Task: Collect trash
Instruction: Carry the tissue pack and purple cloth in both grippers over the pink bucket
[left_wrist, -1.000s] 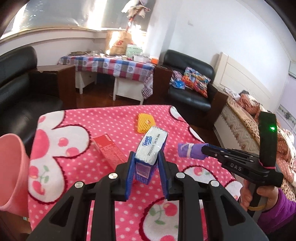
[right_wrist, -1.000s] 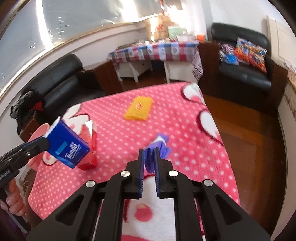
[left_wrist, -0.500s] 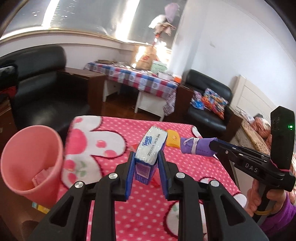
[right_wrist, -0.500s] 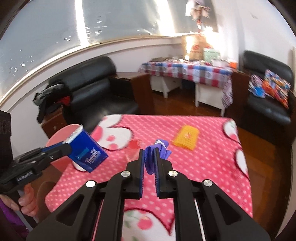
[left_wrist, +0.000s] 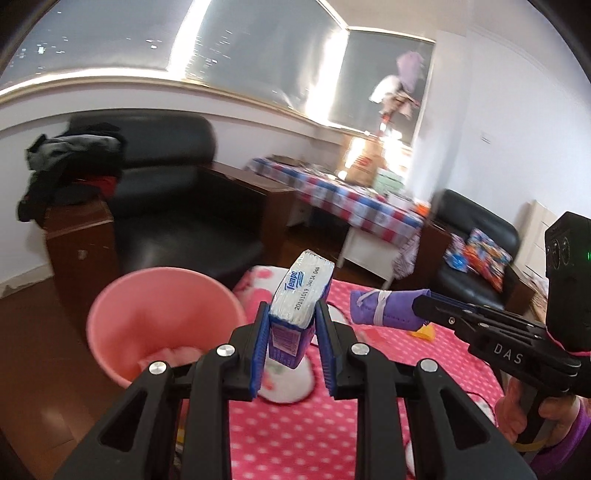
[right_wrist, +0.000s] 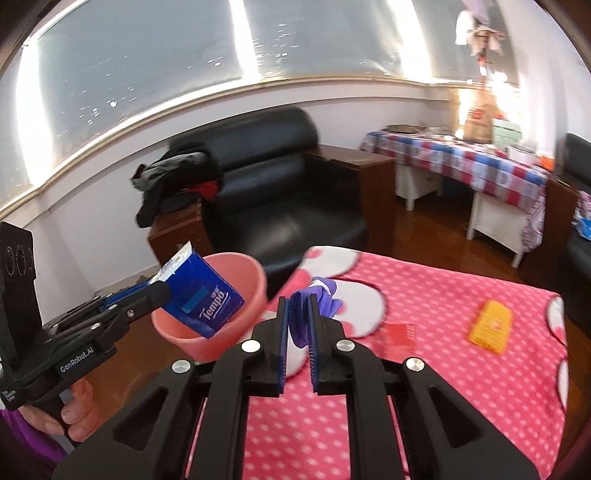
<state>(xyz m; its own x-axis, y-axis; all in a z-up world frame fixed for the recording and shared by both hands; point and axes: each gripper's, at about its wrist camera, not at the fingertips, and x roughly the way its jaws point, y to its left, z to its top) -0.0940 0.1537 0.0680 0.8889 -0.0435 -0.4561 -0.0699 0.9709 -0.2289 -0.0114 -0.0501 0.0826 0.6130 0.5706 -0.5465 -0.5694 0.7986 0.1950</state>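
Observation:
My left gripper (left_wrist: 293, 334) is shut on a blue Tempo tissue pack (left_wrist: 299, 299), held in the air just right of the pink bin (left_wrist: 162, 325). In the right wrist view the same tissue pack (right_wrist: 203, 295) hangs over the pink bin's (right_wrist: 255, 288) near rim. My right gripper (right_wrist: 297, 330) is shut on a purple wrapper (right_wrist: 321, 295) tied with a white band; in the left wrist view the purple wrapper (left_wrist: 384, 308) juts out over the pink dotted table (left_wrist: 369, 424). The bin holds some pale scraps.
On the pink dotted cloth (right_wrist: 461, 387) lie a yellow packet (right_wrist: 493, 326) and a red packet (right_wrist: 397, 332). A black armchair (right_wrist: 280, 199) with clothes on its arm stands behind the bin. A checked table (right_wrist: 461, 158) is at the back right.
Both grippers have swung left from over the table toward the pink bin, each keeping its load. The bin has come from the left edge of view to right beside the tissue pack.

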